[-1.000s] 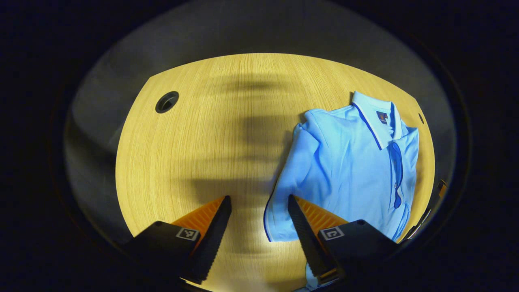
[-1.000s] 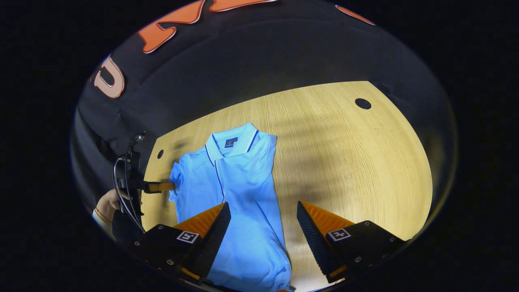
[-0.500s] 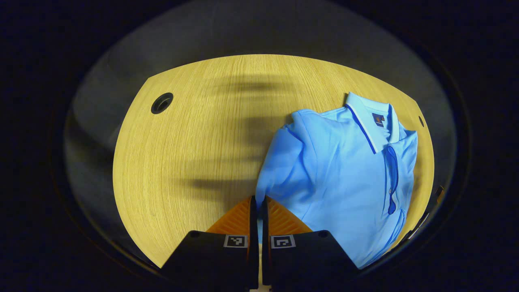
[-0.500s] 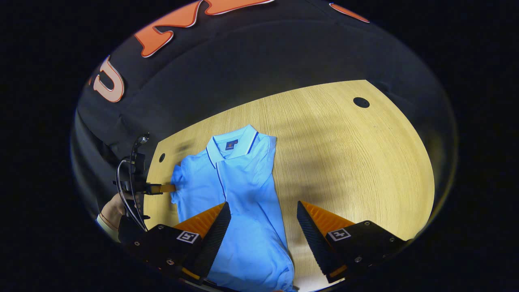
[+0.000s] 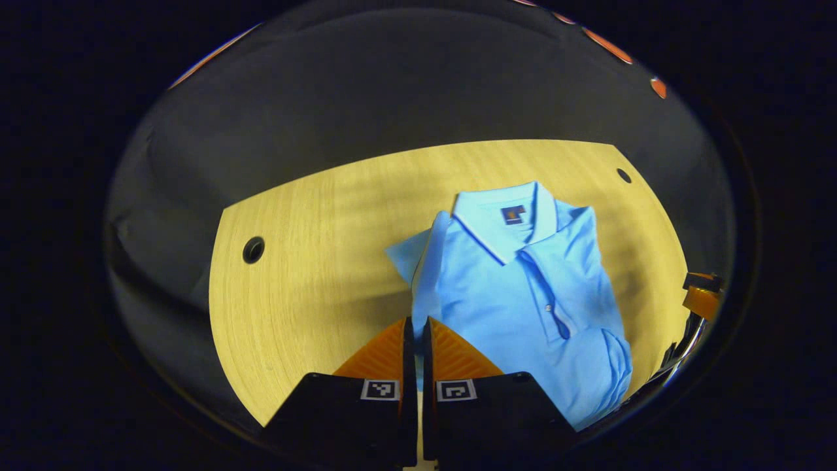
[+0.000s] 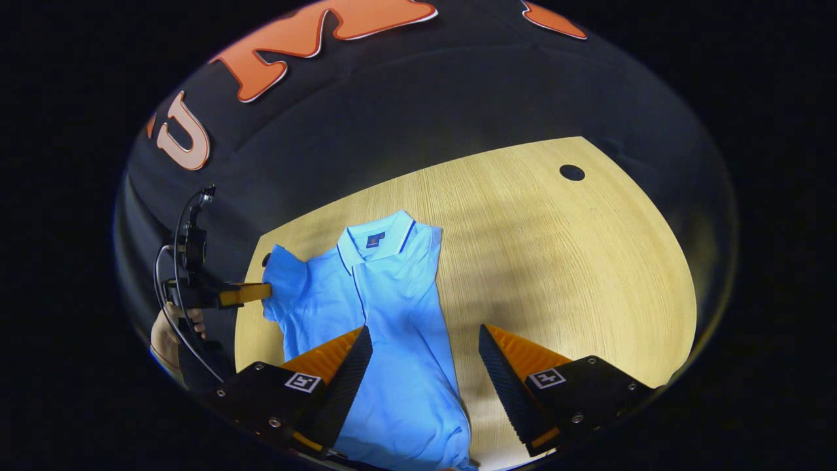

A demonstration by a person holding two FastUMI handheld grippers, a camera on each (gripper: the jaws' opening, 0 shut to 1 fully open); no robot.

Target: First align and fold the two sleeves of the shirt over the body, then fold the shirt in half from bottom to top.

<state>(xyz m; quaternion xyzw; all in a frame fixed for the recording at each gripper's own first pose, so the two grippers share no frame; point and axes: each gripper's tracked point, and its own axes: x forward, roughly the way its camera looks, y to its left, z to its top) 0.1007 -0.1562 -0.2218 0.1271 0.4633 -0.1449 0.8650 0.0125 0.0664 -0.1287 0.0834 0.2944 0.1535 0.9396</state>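
The shirt (image 6: pixel 376 314) lies face up on the table (image 6: pixel 562 261), collar toward the back wall and hem toward the person, so its long axis runs from near edge to far edge. One sleeve (image 6: pixel 284 284) sticks out to the person's left, off the shirt's body. The left hand-held gripper (image 6: pixel 265 292) has its fingers pressed together on the edge of that sleeve; in the left gripper view its fingers (image 5: pixel 416 340) meet with only a thin strip of blue cloth between them. From there the body of the shirt lies to that gripper's right and a little ahead, so in my judgement the coming move is a sideways carry of the sleeve across onto the chest, square to the long axis.

The right hand-held gripper (image 6: pixel 425 356) is wide open and grips nothing. It hangs over the lower part of the shirt near its right edge. The other sleeve looks already tucked onto the body, though the folds on that side are hard to read (image 5: pixel 608 353). The left one is plainly the nearer to the loose sleeve, and it has it.
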